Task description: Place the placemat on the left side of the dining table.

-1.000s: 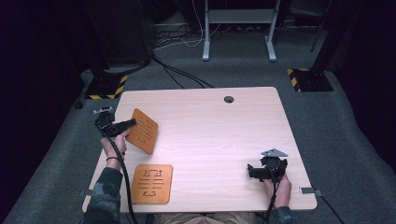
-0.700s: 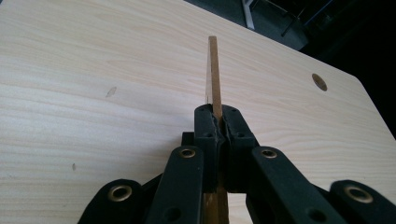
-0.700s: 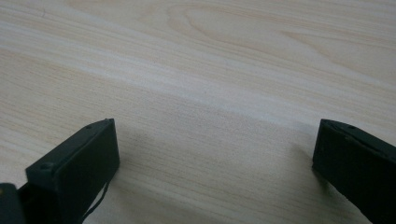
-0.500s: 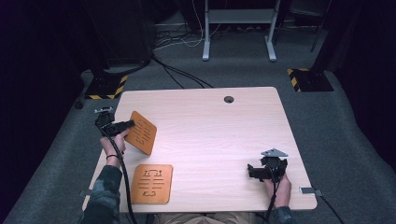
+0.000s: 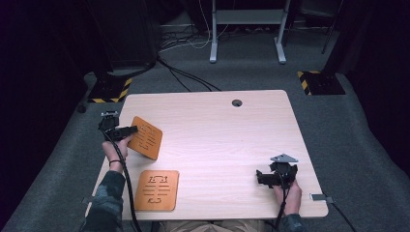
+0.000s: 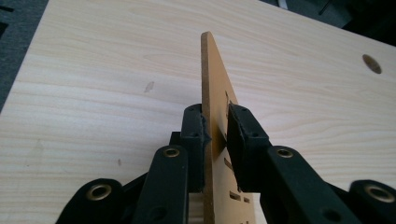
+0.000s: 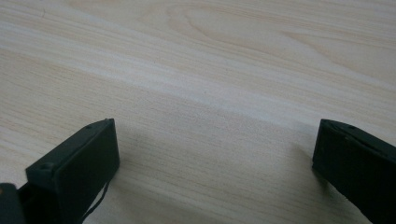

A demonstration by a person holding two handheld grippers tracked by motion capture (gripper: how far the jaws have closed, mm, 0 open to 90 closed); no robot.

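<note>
A thin orange board with cut slots (image 5: 145, 137) stands tilted on the left side of the wooden table (image 5: 222, 130). My left gripper (image 5: 133, 129) has it between its jaws at the board's left edge. In the left gripper view the board (image 6: 214, 88) stands edge-on between the pads. The left pad (image 6: 194, 133) lies against it and a narrow gap shows at the right pad. These jaws have just been opening. My right gripper (image 5: 261, 178) rests near the table's front right corner. Its jaws (image 7: 215, 149) are wide open over bare wood.
A second orange slotted board (image 5: 157, 189) lies flat near the front left edge. A round cable hole (image 5: 236, 103) sits at the table's far middle. Cables, a desk frame and yellow-black striped feet stand on the grey floor beyond.
The tilted board and my left gripper have shifted slightly toward the table's left edge. The right gripper has stayed where it was.
</note>
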